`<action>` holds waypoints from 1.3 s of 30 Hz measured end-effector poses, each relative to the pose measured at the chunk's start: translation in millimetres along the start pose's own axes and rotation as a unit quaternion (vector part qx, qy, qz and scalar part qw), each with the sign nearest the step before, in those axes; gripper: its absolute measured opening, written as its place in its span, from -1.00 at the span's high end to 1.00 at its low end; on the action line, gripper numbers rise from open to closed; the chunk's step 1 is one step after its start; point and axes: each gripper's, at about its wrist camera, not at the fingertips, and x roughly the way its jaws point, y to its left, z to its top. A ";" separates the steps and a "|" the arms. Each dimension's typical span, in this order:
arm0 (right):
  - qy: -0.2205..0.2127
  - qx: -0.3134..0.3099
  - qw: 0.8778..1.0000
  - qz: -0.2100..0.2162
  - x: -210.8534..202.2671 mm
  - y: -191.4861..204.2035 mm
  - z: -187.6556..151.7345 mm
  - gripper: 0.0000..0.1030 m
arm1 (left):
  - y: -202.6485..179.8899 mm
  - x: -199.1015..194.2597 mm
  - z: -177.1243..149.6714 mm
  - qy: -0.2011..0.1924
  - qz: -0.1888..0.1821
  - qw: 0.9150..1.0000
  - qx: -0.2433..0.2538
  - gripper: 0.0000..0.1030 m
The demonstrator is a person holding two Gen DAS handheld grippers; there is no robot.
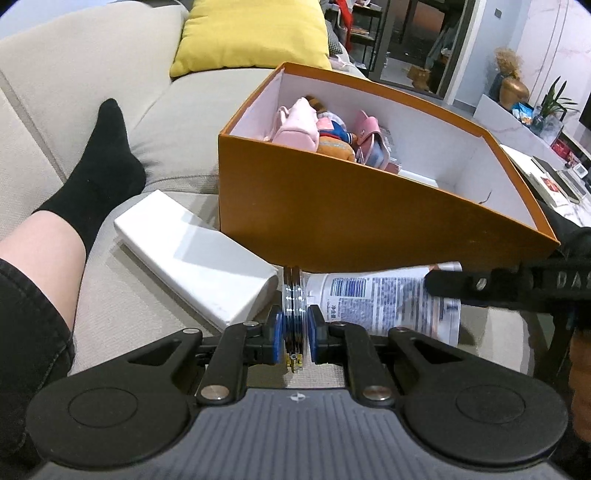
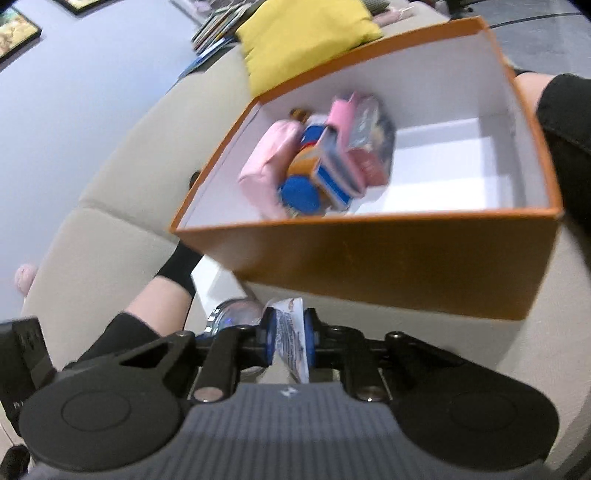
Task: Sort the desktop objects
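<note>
The left tongs are clamped on the clear ribbed cap end of a white plastic tube with a blue printed label, which lies on its side on the beige fabric sofa seat, just in front of the orange cardboard box with white inside. In the left wrist view, one black finger of the right tongs lies across the flat end of the tube. In the right wrist view the right tongs are pressed together on this thin flat printed end; the picture is blurred there, but the blue pads touch it on both sides.

The box stands open on the sofa. In its left part lie a pink soft pouch, a small doll in blue and orange clothes and a pink small bag; the right part of its floor is bare. A white flat rectangular box lies to the left of the tube, near the orange box. A leg with a black sock rests on the sofa at the left. A yellow cushion stands behind the box.
</note>
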 end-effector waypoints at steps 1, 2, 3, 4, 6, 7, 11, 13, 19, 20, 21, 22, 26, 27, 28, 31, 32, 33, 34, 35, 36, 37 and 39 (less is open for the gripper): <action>-0.001 -0.011 1.000 -0.004 1.0 4.0 -0.6 0.79 | -0.4 0.2 0.2 -0.001 0.001 1.000 0.001 0.70; -0.004 -0.020 1.000 -0.008 1.5 6.7 -1.1 0.79 | -0.8 0.7 0.3 -0.001 0.002 1.000 0.002 0.70; -0.006 -0.026 1.000 -0.009 1.8 9.2 -1.4 0.79 | -0.6 0.9 0.3 -0.002 0.003 1.000 0.001 0.70; -0.006 -0.028 1.000 -0.007 2.2 10.8 -1.1 0.81 | -0.2 1.2 0.3 -0.002 0.004 1.000 0.000 0.70; -0.007 -0.035 0.999 -0.009 2.1 12.4 -0.9 0.83 | 0.7 0.8 0.7 -0.004 0.002 1.000 -0.002 0.70; -0.009 -0.039 0.999 -0.004 0.1 14.3 -0.3 0.84 | 1.2 0.2 1.2 -0.004 0.000 1.000 -0.003 0.71; -0.021 -0.074 0.997 0.009 -14.7 25.2 6.0 0.87 | 2.1 -8.3 1.6 -0.007 -0.008 1.000 -0.008 0.71; -0.021 -0.086 0.996 0.022 -25.7 30.8 13.0 0.87 | 2.9 -15.7 3.4 -0.009 -0.023 1.000 -0.013 0.71; -0.027 -0.128 0.991 0.039 -68.5 49.2 36.1 0.87 | -5.9 -53.6 17.4 -0.037 -0.067 0.997 0.002 0.71; -0.031 -0.133 0.990 0.039 -76.6 51.1 40.1 0.87 | -8.6 -60.3 21.3 -0.043 -0.074 0.996 0.010 0.71; -0.038 -0.140 0.989 0.038 -85.1 53.3 45.5 0.87 | -12.0 -67.1 26.6 -0.050 -0.080 0.995 0.021 0.71; -0.047 -0.145 0.988 0.032 -95.3 55.0 52.4 0.87 | -15.7 -73.4 33.0 -0.057 -0.085 0.994 0.032 0.71; -0.077 -0.161 0.984 -0.009 -121.7 57.9 80.2 0.87 | -30.2 -86.3 62.6 -0.077 -0.103 0.990 0.065 0.71; -0.084 -0.167 0.982 -0.024 -124.0 57.8 85.9 0.87 | -34.5 -85.9 72.4 -0.080 -0.109 0.988 0.071 0.71; -0.088 -0.174 0.980 -0.045 -125.3 57.0 93.4 0.87 | -38.7 -84.0 81.3 -0.081 -0.115 0.987 0.075 0.71; -0.085 -0.182 0.975 -0.097 -118.0 48.4 112.9 0.87 | -53.1 -66.6 108.6 -0.076 -0.131 0.984 0.088 0.71; -0.081 -0.181 0.974 -0.109 -113.0 44.3 118.6 0.87 | -58.7 -57.6 116.8 -0.072 -0.133 0.984 0.093 0.71; -0.075 -0.177 0.974 -0.122 -105.8 37.6 126.4 0.87 | -65.2 -45.9 125.4 -0.066 -0.134 0.984 0.096 0.71; -0.068 -0.175 0.973 -0.131 -99.2 32.2 132.4 0.87 | -71.5 -34.1 132.3 -0.057 -0.137 0.984 0.101 0.71; -0.061 -0.171 0.973 -0.140 -92.0 26.3 138.3 0.87 | -78.5 -20.9 139.4 -0.048 -0.140 0.983 0.106 0.71; -0.053 -0.165 0.974 -0.147 -83.6 19.3 144.8 0.87 | -85.6 -6.3 146.7 -0.039 -0.142 0.983 0.107 0.71; -0.044 -0.159 0.974 -0.153 -75.4 13.1 150.7 0.87 | -91.4 8.2 152.8 -0.026 -0.143 0.983 0.109 0.71; -0.032 -0.147 0.976 -0.159 -60.2 -0.2 161.6 0.87 | -102.0 39.0 164.9 -0.001 -0.143 0.984 0.108 0.71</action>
